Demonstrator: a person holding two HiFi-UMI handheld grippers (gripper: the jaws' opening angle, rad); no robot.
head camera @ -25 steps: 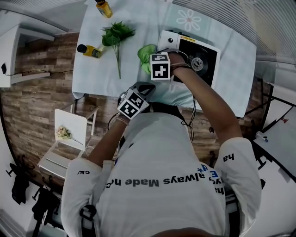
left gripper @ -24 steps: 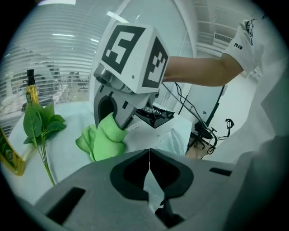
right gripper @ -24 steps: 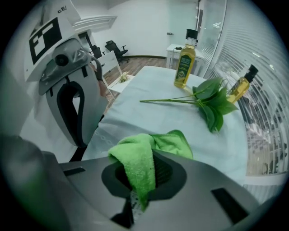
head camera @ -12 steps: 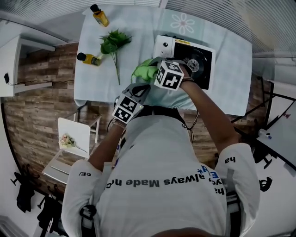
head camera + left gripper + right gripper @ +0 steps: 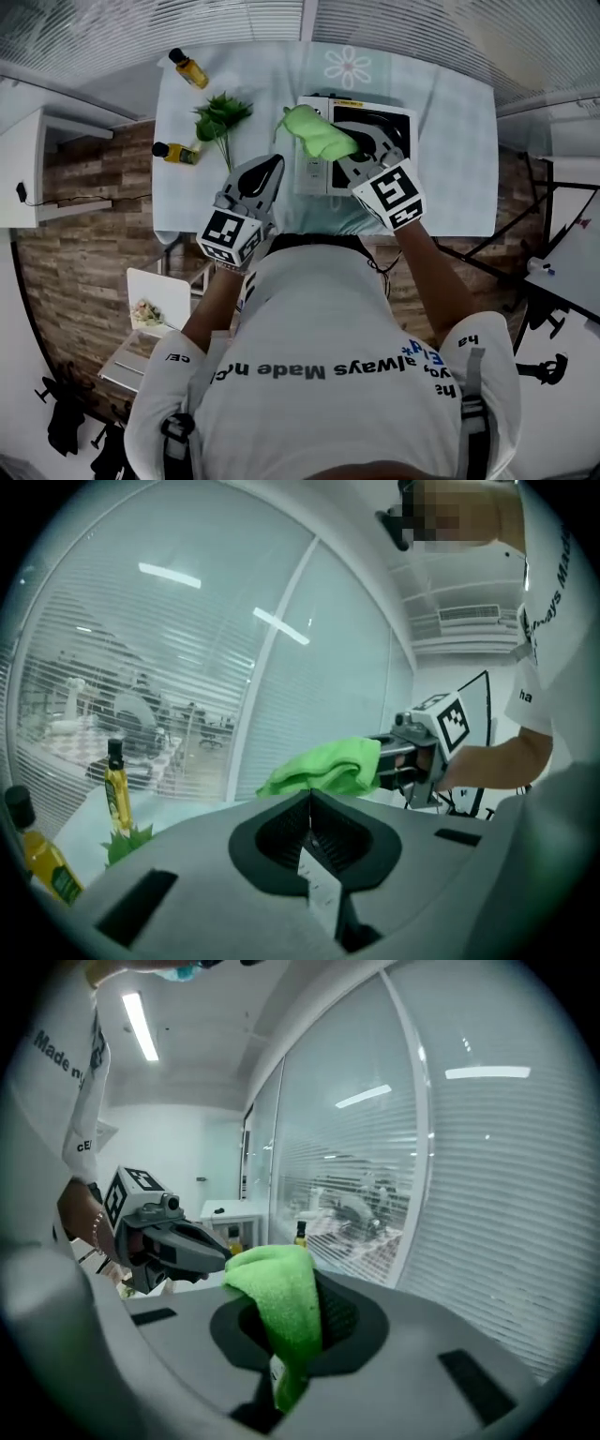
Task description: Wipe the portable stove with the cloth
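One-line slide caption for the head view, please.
Right claw holds the green cloth over the portable stove; left claw shut, empty, nearby.

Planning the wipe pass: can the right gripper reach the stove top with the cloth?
Probably yes. The right gripper holds the cloth over the stove, with nothing between them; the left gripper sits off to the side.

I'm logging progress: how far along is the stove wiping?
Done: the cloth is picked up, clamped in the right gripper. In hand: it is held raised over the portable stove, not visibly touching. Left: the wiping itself. The left gripper is shut, empty.
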